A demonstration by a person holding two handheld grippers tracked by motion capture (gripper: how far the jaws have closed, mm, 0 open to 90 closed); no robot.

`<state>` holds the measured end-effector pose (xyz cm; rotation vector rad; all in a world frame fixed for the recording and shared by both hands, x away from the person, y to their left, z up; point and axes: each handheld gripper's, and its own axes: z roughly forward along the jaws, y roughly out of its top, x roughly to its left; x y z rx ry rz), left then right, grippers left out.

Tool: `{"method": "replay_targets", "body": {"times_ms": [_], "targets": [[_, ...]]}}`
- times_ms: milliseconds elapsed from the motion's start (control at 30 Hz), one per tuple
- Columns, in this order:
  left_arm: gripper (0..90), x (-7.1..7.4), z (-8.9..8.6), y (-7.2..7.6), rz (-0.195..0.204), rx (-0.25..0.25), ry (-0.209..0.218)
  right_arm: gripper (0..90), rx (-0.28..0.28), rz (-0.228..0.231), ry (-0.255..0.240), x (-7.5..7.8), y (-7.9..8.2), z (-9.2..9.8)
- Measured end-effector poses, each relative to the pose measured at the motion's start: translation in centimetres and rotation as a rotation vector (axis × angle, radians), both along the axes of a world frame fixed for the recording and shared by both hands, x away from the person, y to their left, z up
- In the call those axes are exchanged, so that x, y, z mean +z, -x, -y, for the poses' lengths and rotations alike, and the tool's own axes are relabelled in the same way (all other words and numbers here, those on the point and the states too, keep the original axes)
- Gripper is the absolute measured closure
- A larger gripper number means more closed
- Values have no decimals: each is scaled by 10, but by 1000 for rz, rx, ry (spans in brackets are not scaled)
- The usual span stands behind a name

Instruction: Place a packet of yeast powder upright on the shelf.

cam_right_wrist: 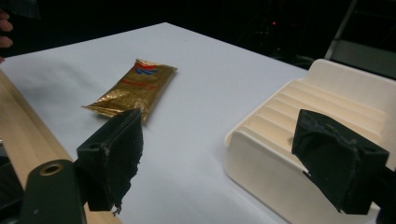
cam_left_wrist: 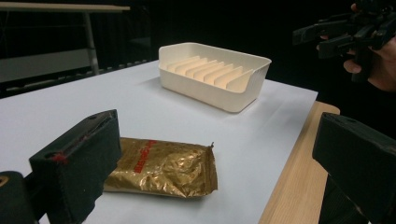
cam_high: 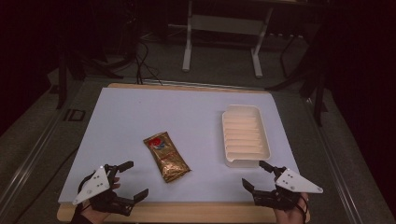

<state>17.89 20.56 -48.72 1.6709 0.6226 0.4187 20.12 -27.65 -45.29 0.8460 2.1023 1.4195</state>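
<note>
A gold foil packet [cam_high: 166,156] with a red and blue logo lies flat near the middle of the white table top [cam_high: 140,116]. The same packet [cam_left_wrist: 163,168] lies just beyond my left gripper's jaws, and in the right gripper view the packet [cam_right_wrist: 133,88] sits off to the left. A cream ribbed tray [cam_high: 245,135] stands to its right, empty. My left gripper [cam_high: 133,179] hovers open at the front left corner with nothing between its jaws. My right gripper [cam_high: 257,175] is open too, at the front right, just in front of the tray [cam_right_wrist: 289,135].
A bare wooden strip [cam_high: 196,211] runs along the table's front edge. Behind the table stand a white metal frame [cam_high: 222,37] and dark cables on a grey floor. The other hand's gripper [cam_left_wrist: 345,32] shows far off in the left gripper view.
</note>
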Motion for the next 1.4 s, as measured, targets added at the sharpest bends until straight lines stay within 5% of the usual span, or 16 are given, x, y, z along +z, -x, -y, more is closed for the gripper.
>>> {"method": "replay_targets", "body": {"times_ms": [267, 633, 767, 867, 967, 1100, 1400], "targets": [[20, 3, 6, 4, 23, -54, 18, 164, 39, 19, 35, 1, 4, -7], [21, 5, 10, 4, 13, -63, 14, 155, 29, 43, 50, 4, 9, -10], [33, 13, 13, -2, -48, -105, 48, 128, 52, 58, 25, 7, 13, -13], [34, 21, 14, -4, -58, -89, 63, 127, 55, 67, 23, 8, 14, -14], [35, 32, 13, -7, -45, -73, 11, 111, 73, 68, -2, 9, 14, -14], [34, 40, 10, -14, -33, -59, 4, 111, 63, 68, 11, 9, 14, -18], [33, 48, 2, -39, -75, -3, -21, 126, 89, 68, 7, 10, 16, -20]]}}
